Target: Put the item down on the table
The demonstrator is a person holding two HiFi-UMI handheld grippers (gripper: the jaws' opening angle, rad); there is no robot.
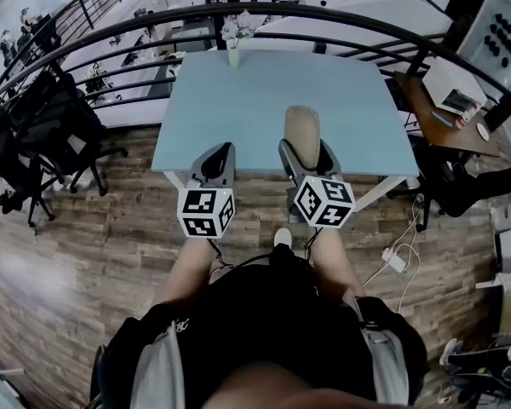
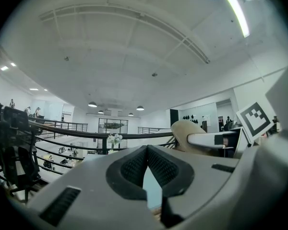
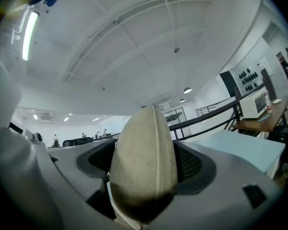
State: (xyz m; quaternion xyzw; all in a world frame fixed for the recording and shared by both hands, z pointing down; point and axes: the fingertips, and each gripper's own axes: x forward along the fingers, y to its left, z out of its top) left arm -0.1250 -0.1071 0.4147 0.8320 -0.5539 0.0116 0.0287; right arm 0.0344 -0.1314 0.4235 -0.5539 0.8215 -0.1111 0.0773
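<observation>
The right claw (image 1: 305, 156) pinches a beige oval case (image 3: 143, 162) with a zip seam along its edge. The two jaws press its flat sides, and its rounded end sticks out past the tips. The left claw (image 1: 220, 156) is pressed together with nothing in it, and it sits just beside the right one, on that claw's left.

Both claws point forward and tilt upward, so the gripper views take in mostly ceiling. The case is in the air, with nothing under it touching it. The pale blue surface (image 1: 238, 118) lies ahead of and below the tips, and from the head view the case appears to be over its near edge. The only other thing on it is a vase of flowers (image 1: 234, 45), well ahead of both claws at the far edge.

The step in hand looks like the lowering itself. To do it well, the right claw should likely move a little forward so the case ends up clear of the near edge. It should then tip downward until one broad side of the case faces the surface. A rounded case set on its end or its seam would probably topple or roll. The jaws should part only once it rests flat and carries its own weight. The left claw should stay out to the side.
</observation>
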